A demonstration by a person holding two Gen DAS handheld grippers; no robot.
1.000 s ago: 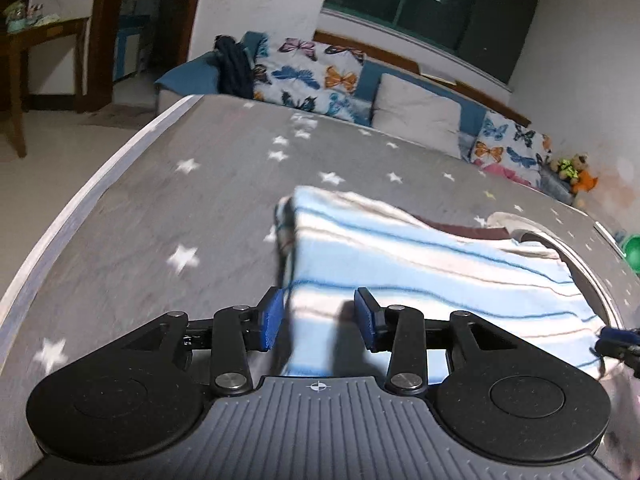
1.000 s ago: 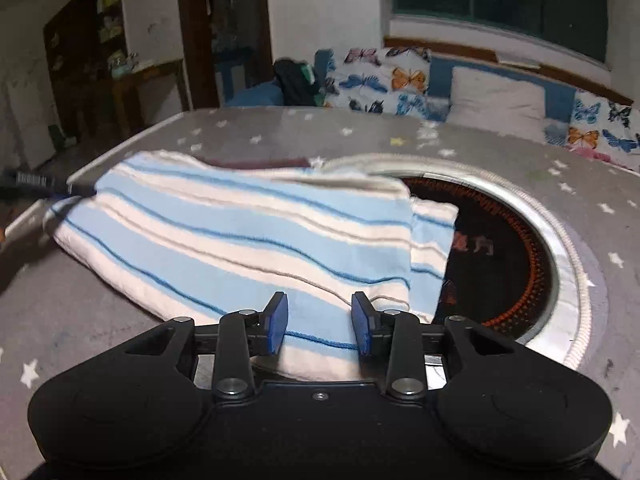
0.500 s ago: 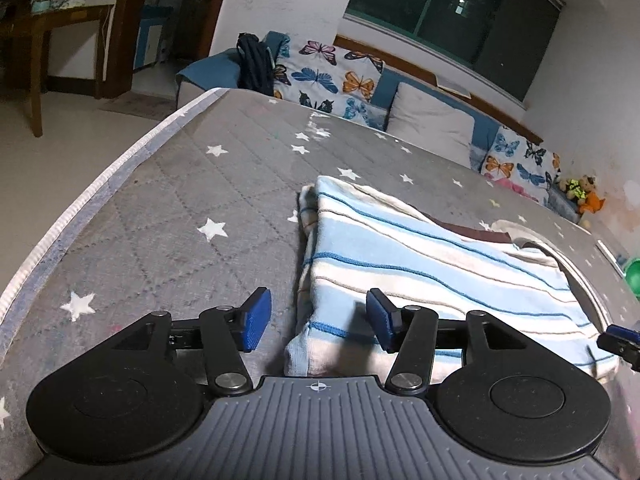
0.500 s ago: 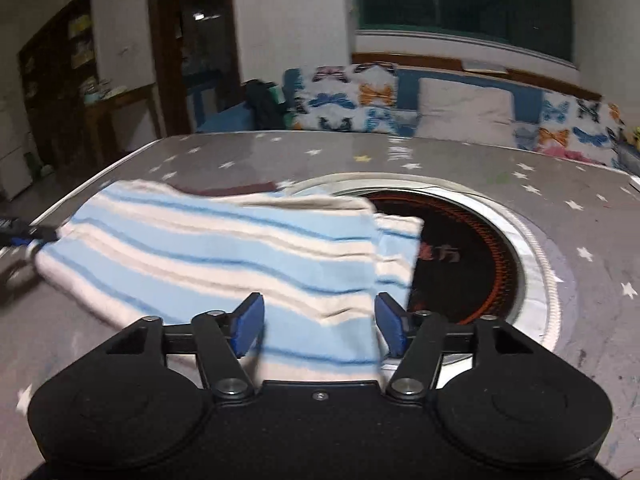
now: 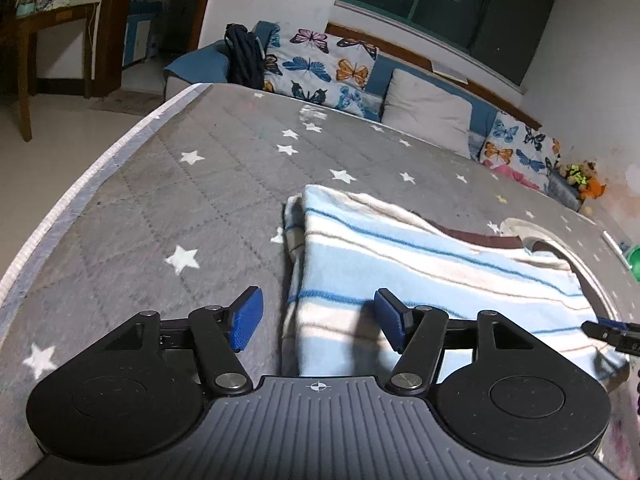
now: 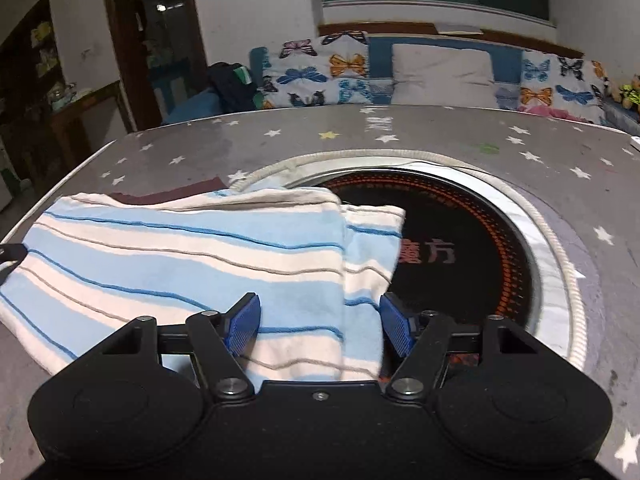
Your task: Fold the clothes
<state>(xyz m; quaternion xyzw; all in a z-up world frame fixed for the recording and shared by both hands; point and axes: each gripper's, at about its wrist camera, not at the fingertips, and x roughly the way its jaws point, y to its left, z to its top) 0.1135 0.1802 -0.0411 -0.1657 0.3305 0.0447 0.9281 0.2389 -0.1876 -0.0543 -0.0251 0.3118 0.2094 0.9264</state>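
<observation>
A folded garment with light blue, cream and dark blue stripes (image 5: 420, 264) lies flat on the grey star-patterned table cover (image 5: 208, 184). It also shows in the right wrist view (image 6: 192, 264), its right end over the round black hob (image 6: 460, 248). My left gripper (image 5: 316, 320) is open and empty at the garment's left near corner. My right gripper (image 6: 320, 324) is open and empty over the garment's right near edge. The tip of the right gripper (image 5: 612, 330) shows at the right edge of the left wrist view.
A dark red cloth (image 6: 168, 194) peeks out behind the garment. A metal ring (image 6: 552, 248) rims the hob. A sofa with butterfly cushions (image 5: 320, 68) stands behind the table. The table's left edge (image 5: 80, 196) drops to the floor. A green object (image 5: 634, 258) sits far right.
Both grippers have opened wide and let go of the garment, which now lies flat. Both have drawn back slightly toward the near edge.
</observation>
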